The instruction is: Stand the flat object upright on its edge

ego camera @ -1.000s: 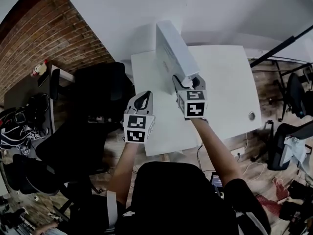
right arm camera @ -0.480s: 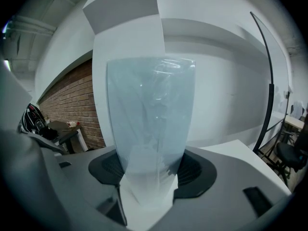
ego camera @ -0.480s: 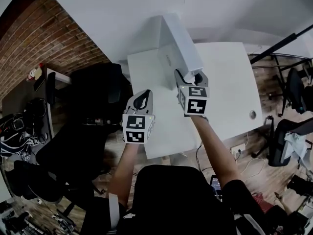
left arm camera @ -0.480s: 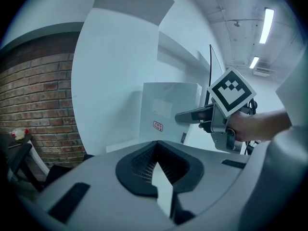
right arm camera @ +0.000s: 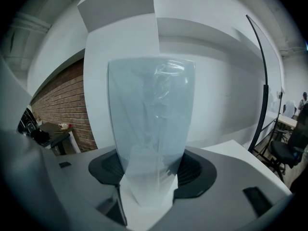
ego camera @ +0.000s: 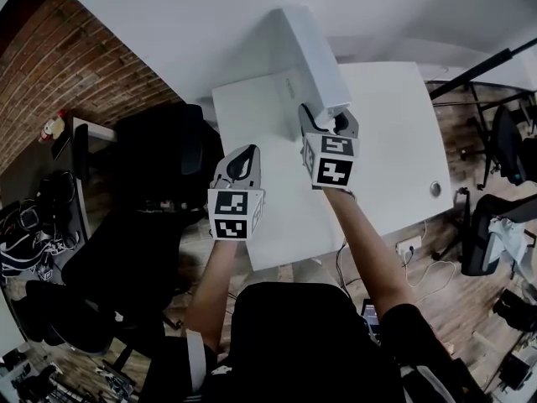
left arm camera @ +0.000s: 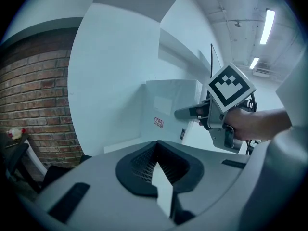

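no legible txt, red label on box unreadable

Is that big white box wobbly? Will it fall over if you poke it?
Probably, yes. The white box stands tall and thin on its edge on the table, so a sideways poke would likely tip it. It holds its shape with only the right gripper pinching one end, so it seems stiff. Its shiny wrap may be slippery.

White box and right claw slightly farther away.
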Motion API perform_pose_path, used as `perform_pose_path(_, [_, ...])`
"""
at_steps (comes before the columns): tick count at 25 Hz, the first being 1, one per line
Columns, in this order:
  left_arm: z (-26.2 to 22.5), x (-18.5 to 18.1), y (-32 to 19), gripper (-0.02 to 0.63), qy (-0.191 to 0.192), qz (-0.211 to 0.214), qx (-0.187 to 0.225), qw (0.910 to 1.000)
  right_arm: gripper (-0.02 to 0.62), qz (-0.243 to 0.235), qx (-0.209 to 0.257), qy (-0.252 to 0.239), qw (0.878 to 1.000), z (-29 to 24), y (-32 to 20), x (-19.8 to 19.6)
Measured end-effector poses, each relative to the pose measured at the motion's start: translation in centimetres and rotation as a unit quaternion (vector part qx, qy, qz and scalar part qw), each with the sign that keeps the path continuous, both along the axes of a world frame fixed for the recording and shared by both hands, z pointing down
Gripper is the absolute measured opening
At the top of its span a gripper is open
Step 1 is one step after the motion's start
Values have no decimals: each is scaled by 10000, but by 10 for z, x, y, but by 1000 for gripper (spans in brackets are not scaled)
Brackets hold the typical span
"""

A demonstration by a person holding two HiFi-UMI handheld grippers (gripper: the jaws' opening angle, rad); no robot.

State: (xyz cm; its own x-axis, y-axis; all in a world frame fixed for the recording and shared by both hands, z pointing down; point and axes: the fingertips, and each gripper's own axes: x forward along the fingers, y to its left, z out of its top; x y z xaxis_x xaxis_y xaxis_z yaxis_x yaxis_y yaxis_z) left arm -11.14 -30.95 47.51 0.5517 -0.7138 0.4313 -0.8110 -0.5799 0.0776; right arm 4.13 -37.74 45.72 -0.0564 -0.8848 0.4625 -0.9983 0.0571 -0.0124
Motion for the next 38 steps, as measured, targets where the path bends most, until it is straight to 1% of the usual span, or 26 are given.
perform_pose_path(6, [8,3,-2,12,-78,19,-46,10000,287,98,45,3,9999,0,-4,2])
perform_pose_path(12, [7,6,-1,12,-80,3,-24,10000,287,41,24,-8,10000,1,-4,0])
perform_pose_path(25, [3,-3,6,12,-117,-40,-20,9999,288,-58,132,11,9999,-2,-1,-5])
perform_pose_path(38, [-17,2,16,12,-89,93,231,9997,288,-108,120,-19,9999,-8,21,-6])
